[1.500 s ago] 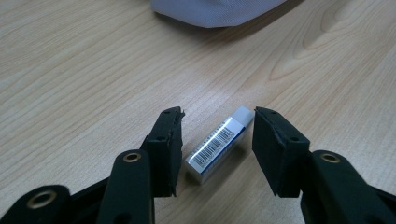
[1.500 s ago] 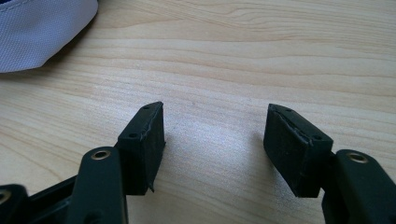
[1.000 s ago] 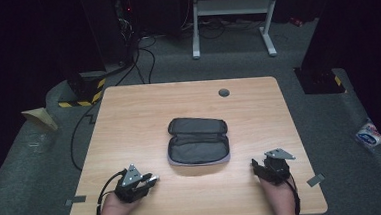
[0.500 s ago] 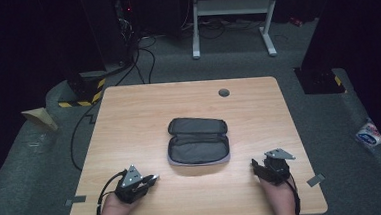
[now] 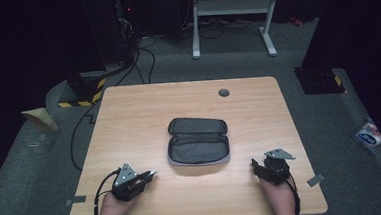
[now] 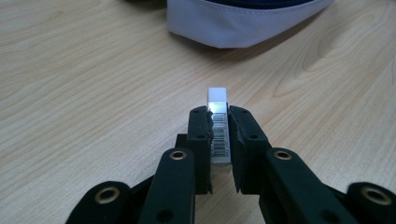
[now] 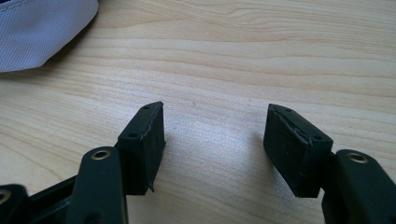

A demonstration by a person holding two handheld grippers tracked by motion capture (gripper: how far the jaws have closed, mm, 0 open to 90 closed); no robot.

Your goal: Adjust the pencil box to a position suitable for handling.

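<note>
Nothing moved since a second ago: both claws and case parked as before. Left claw pressed on a small white barcoded block, low over the surface, pointing toward the open grey pencil case near mid-surface. Right claw spread wide, gripping nothing, resting near the case's other side. Probably best: carry the block level over the near rim, lower inside, then release; steady the case with the free claw.
</note>
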